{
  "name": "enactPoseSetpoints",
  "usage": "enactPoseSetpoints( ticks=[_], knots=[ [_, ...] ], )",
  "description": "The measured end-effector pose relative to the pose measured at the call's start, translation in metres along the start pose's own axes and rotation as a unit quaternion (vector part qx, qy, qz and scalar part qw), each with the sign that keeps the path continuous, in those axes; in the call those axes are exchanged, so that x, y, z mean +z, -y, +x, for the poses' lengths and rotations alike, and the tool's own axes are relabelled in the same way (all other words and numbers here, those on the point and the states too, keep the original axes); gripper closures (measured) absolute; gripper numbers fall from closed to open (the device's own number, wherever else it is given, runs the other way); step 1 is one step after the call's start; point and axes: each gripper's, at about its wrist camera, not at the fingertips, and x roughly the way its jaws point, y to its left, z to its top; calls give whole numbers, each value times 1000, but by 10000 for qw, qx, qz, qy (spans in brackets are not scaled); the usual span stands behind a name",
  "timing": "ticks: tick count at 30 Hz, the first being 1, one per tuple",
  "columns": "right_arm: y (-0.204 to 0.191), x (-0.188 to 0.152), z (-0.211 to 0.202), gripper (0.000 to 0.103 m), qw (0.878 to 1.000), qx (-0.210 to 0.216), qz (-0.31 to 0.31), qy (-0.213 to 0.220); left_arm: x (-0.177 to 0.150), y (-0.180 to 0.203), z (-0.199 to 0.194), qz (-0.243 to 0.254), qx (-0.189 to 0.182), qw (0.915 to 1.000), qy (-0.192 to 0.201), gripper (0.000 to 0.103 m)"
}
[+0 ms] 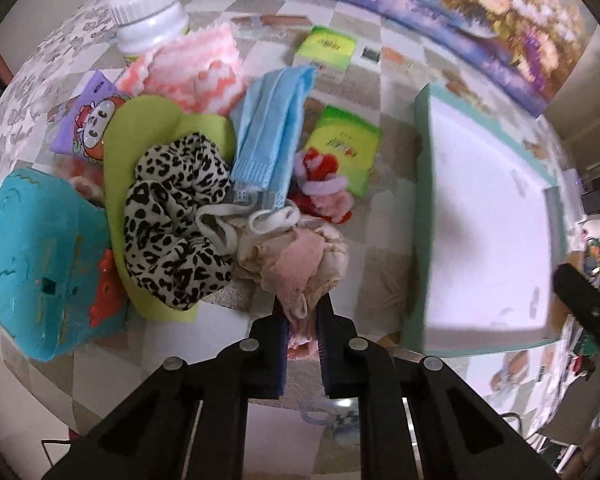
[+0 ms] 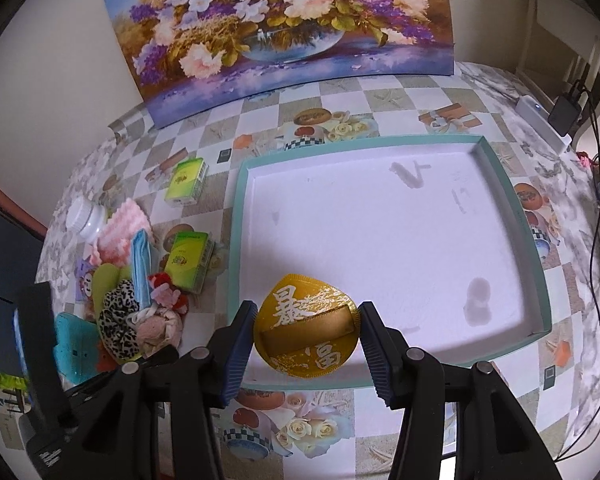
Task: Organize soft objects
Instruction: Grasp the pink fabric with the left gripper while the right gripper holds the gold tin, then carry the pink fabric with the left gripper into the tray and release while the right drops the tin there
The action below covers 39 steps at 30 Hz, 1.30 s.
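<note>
The left tongs pinch a crumpled pink cloth, its lower end hidden between the pads, at the near edge of the soft pile beside a leopard-print scrunchie and a pleated blue mask. The right tongs stand wide open around a round gold puff, satin strap across it, lying inside the white tray on the checkered surface.

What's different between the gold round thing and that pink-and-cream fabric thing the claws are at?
The gold puff is flat, round, printed with white characters and a ribbon band; the pink-and-cream scrunchie is crumpled, plain fabric. The puff lies inside the teal-rimmed tray between the open right gripper; the scrunchie sits in the pile on the table, pinched by the shut left gripper. Both look soft.
</note>
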Motion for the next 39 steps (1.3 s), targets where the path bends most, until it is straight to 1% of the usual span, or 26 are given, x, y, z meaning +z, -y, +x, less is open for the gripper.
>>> enactPoseSetpoints(
  ticks=[4, 5, 8, 11, 15, 17, 19, 21, 23, 26, 29, 32, 34, 37, 39],
  knots=[
    [3, 1, -5, 49, 9999, 69, 43, 74, -8, -7, -21, 14, -270, 9994, 212, 91],
    [4, 1, -6, 49, 9999, 82, 54, 84, -15, -11, -29, 33, -348, 9990, 272, 91],
    [7, 1, -9, 49, 9998, 110, 94, 125, -15, -5, -41, 89, -521, 9976, 441, 91],
    [11, 2, -12, 49, 9997, 51, 132, 187, -13, 0, -61, 188, -643, 9952, 709, 91],
    [19, 5, -16, 49, 9993, -101, 213, 278, -13, 22, -80, 429, -706, 9922, 929, 91],
    [25, 6, -16, 49, 9990, -224, 263, 299, -9, 37, -80, 646, -671, 9907, 994, 91],
    [36, 8, -16, 49, 9981, -364, 394, 314, -5, 54, -79, 859, -660, 9892, 984, 91],
    [45, 9, -15, 49, 9970, -488, 502, 317, -4, 74, -78, 1137, -703, 9863, 963, 91],
    [60, 10, -13, 49, 9953, -636, 661, 295, -1, 96, -72, 1379, -666, 9837, 940, 91],
    [84, 10, -7, 48, 9916, -851, 947, 211, 4, 123, -58, 1582, -630, 9818, 838, 91],
    [102, 10, -3, 48, 9878, -1030, 1155, 161, 7, 146, -43, 1745, -564, 9801, 759, 91],
    [123, 7, 0, 48, 9827, -1151, 1448, 103, 10, 167, -28, 1879, -454, 9781, 771, 91],
    [133, 4, 2, 48, 9794, -1262, 1576, 75, 12, 176, -18, 1898, -422, 9780, 752, 91],
    [143, 3, 9, 48, 9767, -1303, 1705, -2, 15, 186, -4, 1889, -433, 9785, 703, 91],
    [145, 2, 12, 48, 9752, -1421, 1693, -57, 16, 188, 3, 1872, -464, 9787, 697, 91]
  ],
)
